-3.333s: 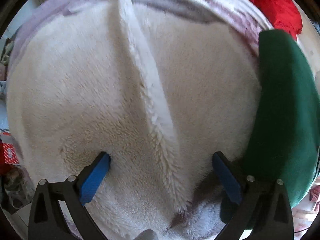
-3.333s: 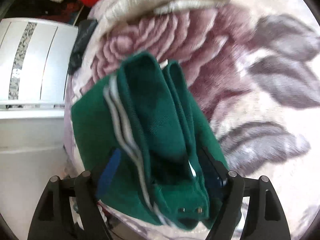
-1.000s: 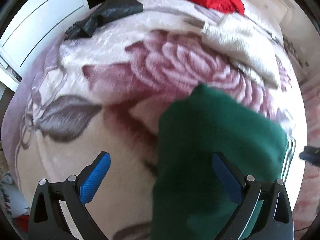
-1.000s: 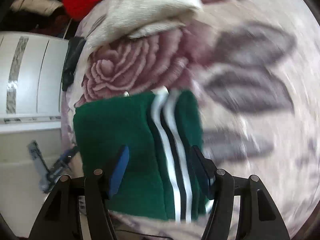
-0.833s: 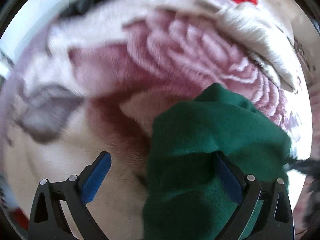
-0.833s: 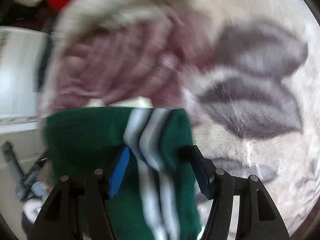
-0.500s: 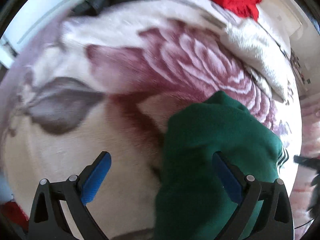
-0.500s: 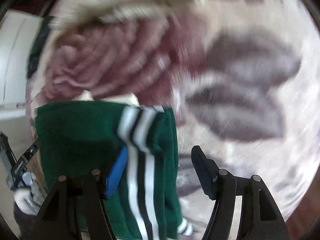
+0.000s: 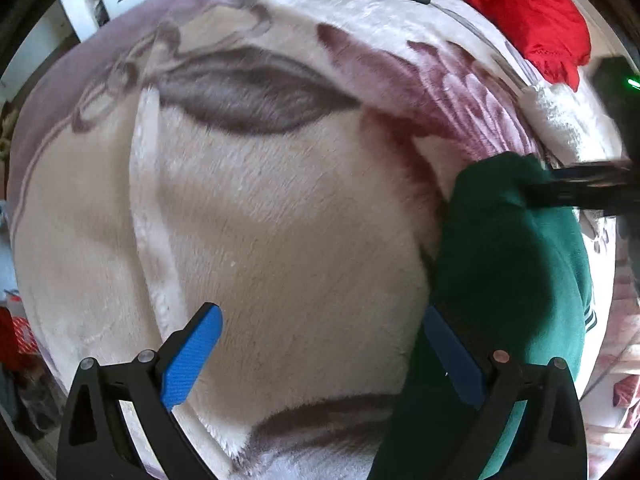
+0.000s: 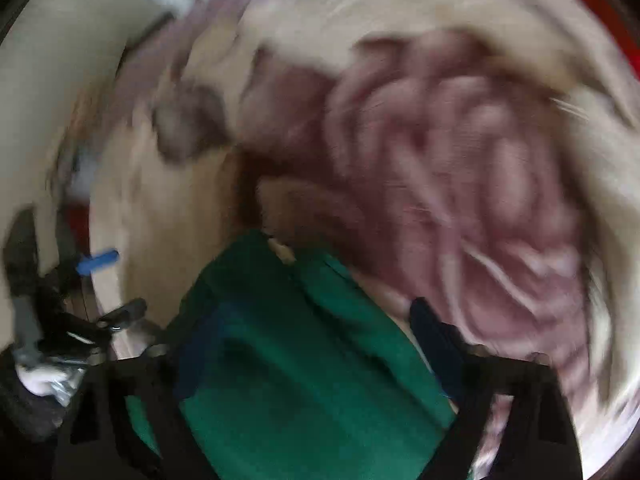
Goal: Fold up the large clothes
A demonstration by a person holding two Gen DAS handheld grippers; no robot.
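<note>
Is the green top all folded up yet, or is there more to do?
Mostly done: the green top already lies doubled into a thick bundle on the flowery blanket. In hand: the right gripper is closing around it, though blur hides any pinch. The left gripper is open and empty. Left: it may need a last tidy, and the red garment looks unfolded.
</note>
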